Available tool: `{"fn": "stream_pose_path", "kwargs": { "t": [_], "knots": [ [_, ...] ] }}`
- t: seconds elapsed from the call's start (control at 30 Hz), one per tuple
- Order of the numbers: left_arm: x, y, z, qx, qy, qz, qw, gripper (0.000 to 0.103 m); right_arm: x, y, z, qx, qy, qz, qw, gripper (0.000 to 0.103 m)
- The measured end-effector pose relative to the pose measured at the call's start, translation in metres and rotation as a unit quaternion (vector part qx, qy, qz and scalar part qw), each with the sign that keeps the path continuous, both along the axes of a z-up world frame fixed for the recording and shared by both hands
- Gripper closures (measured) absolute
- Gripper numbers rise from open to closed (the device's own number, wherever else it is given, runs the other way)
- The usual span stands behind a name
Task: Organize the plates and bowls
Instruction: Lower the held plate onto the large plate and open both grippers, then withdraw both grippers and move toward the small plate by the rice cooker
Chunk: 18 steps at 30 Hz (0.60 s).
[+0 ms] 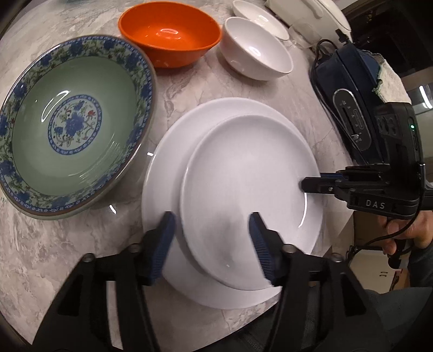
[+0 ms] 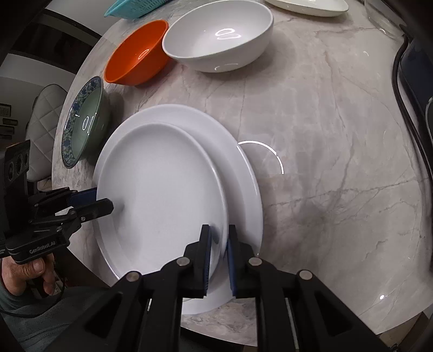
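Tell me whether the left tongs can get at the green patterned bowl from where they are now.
Probably yes. The left tongs stand open over the small white plate, gripping nothing, and the green patterned bowl sits right beside the plates with nothing between.

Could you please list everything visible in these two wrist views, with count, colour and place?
small plate: one, white, stacked off-centre on the large plate
large plate: one, white, on the table near its front edge
patterned bowl: one, green inside with blue floral rim, left of the plates
orange bowl: one, behind the patterned bowl
white bowl: one, right of the orange bowl
shallow dish: one, white, far edge
basket: one, teal, far edge
dark blue appliance: one, right of the plates
table: one, grey marble
left gripper: fingers open around the small plate's near rim
right gripper: fingers shut on the small plate's rim
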<state>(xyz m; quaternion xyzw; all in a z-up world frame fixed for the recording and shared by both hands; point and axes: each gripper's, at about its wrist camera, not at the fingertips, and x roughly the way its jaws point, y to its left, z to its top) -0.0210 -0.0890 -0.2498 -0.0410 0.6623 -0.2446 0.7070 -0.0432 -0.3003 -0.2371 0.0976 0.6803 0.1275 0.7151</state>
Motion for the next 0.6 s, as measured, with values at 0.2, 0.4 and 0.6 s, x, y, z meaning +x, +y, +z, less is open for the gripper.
{"fn": "stream_pose_path", "kwargs": {
  "t": [0.2, 0.4, 0.6],
  "knots": [
    [-0.003, -0.001, 0.007, -0.009, -0.009, 0.001, 0.9999, 0.026, -0.003, 0.004, 0.003, -0.007, -0.013, -0.001, 1.000, 0.075],
    [-0.007, 0.010, 0.015, -0.005, -0.007, -0.007, 0.9999, 0.021, -0.006, -0.002, 0.007, -0.008, -0.022, -0.010, 1.000, 0.062],
    [-0.017, 0.042, 0.049, -0.046, -0.012, 0.011, 0.9988, 0.014, -0.016, -0.019, 0.033, 0.021, -0.068, -0.031, 0.997, 0.048]
  ]
}}
